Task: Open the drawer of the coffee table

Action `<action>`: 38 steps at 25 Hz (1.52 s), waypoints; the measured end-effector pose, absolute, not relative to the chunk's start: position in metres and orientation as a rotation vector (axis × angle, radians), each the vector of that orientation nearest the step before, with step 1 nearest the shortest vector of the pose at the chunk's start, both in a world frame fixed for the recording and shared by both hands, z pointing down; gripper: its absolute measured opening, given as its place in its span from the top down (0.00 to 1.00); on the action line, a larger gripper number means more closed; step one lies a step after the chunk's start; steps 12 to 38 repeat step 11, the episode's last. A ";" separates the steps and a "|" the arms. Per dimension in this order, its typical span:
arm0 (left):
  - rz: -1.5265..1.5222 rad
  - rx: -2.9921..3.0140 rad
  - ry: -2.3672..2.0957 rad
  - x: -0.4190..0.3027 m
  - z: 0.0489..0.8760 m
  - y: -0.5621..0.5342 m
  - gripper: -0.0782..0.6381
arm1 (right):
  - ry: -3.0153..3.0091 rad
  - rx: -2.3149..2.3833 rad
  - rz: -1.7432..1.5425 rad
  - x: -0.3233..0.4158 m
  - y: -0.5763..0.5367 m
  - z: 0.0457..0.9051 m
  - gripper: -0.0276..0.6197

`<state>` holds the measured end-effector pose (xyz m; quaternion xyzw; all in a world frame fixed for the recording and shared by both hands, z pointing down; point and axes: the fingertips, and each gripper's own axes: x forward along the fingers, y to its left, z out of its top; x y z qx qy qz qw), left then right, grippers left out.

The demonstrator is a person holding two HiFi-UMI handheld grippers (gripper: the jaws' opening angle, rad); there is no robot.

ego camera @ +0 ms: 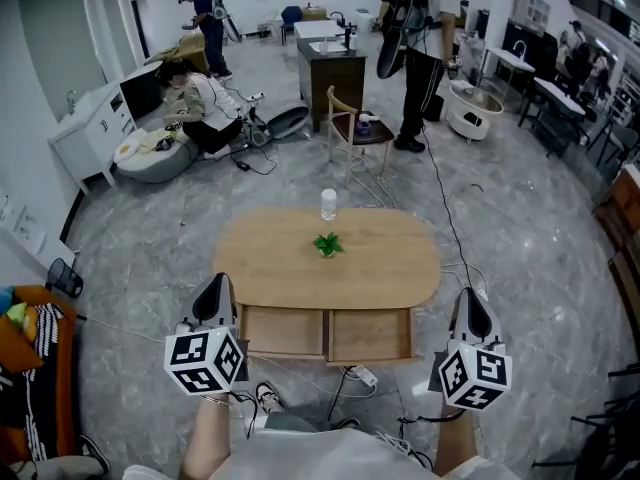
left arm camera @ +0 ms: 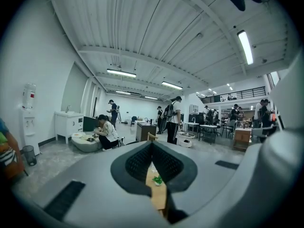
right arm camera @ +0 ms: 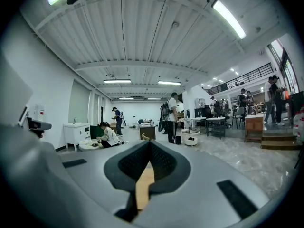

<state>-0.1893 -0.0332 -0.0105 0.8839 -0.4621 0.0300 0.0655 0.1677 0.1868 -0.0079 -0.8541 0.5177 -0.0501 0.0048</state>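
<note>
Grey marbled floor (ego camera: 520,238) runs through a large workshop room, where people (ego camera: 420,48) stand and crouch far ahead of both tools. The oval wooden coffee table (ego camera: 385,268) stands ahead of and between the two grippers. Its drawer (ego camera: 283,330) is pulled out toward the person, so it lies to the right of the left gripper (ego camera: 215,290) and to the left of the right gripper (ego camera: 470,303). The left gripper sits just off the table's near left corner, its jaws pressed together with nothing between them. The right gripper sits beside the drawer's right end, its jaws also together and holding nothing. Both point away from the person. Ahead of their tips, a small green plant (ego camera: 327,245) sits mid-tabletop, and a clear bottle (ego camera: 329,204) stands beyond it at the far edge. Behind the tips, a white power strip (ego camera: 365,376) lies on the floor.
</note>
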 end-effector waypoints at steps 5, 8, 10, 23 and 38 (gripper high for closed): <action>0.074 2.647 -1.405 -0.194 -0.008 -0.040 0.90 | 1.620 -2.687 -0.150 0.166 0.183 -0.009 0.96; 0.078 2.640 -1.406 -0.197 -0.006 -0.043 0.90 | 1.620 -2.696 -0.148 0.164 0.181 -0.008 0.96; 0.079 2.636 -1.404 -0.199 -0.004 -0.044 0.90 | 1.618 -2.701 -0.151 0.162 0.180 -0.006 0.96; 0.079 2.635 -1.403 -0.201 -0.003 -0.044 0.90 | 1.616 -2.704 -0.153 0.160 0.180 -0.005 0.96; 0.079 2.635 -1.403 -0.201 -0.003 -0.044 0.90 | 1.616 -2.704 -0.153 0.160 0.180 -0.005 0.96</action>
